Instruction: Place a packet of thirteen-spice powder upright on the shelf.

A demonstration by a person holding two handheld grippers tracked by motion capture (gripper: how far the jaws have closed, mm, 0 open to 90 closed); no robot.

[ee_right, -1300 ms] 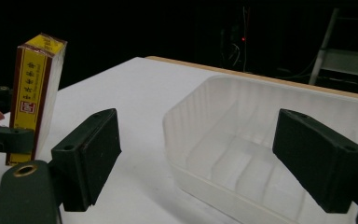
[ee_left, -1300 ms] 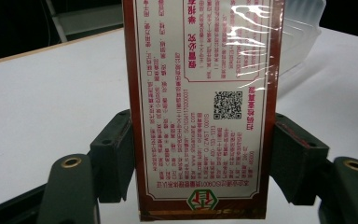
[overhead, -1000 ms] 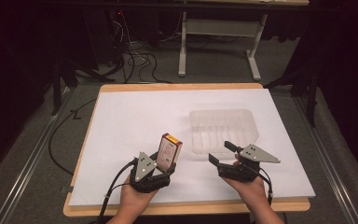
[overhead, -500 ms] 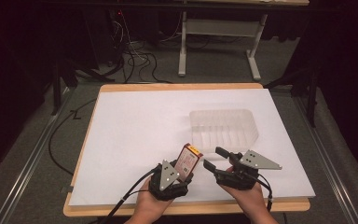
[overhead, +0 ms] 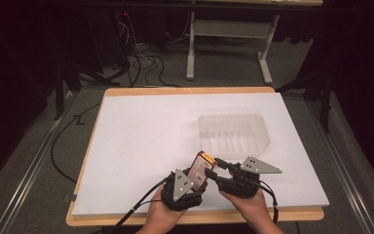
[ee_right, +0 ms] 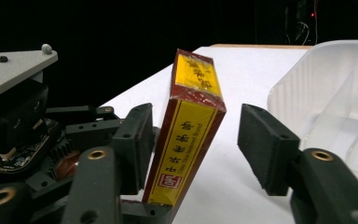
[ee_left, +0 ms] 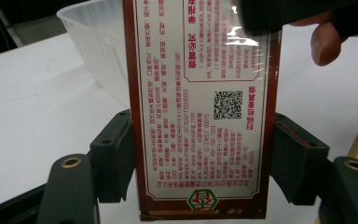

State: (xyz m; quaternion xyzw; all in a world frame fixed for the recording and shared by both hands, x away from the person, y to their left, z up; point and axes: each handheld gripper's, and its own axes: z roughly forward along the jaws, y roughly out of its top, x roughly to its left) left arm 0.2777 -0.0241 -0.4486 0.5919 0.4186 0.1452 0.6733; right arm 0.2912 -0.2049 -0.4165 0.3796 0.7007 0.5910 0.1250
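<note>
Left gripper view: the left claw (ee_left: 200, 163) is clamped on the box (ee_left: 200, 107), jaws pressing its two narrow sides — long axis running up and away from the claw, printed face to the camera. In the right gripper view the right claw (ee_right: 193, 144) stands wide, straddling the box's yellow edge — one jaw close, the other clear. The clear tray (overhead: 233, 134) sits just beyond on the desk (overhead: 141, 126).

Upright red-and-yellow box (ee_right: 189, 135), claw-clamped
</note>
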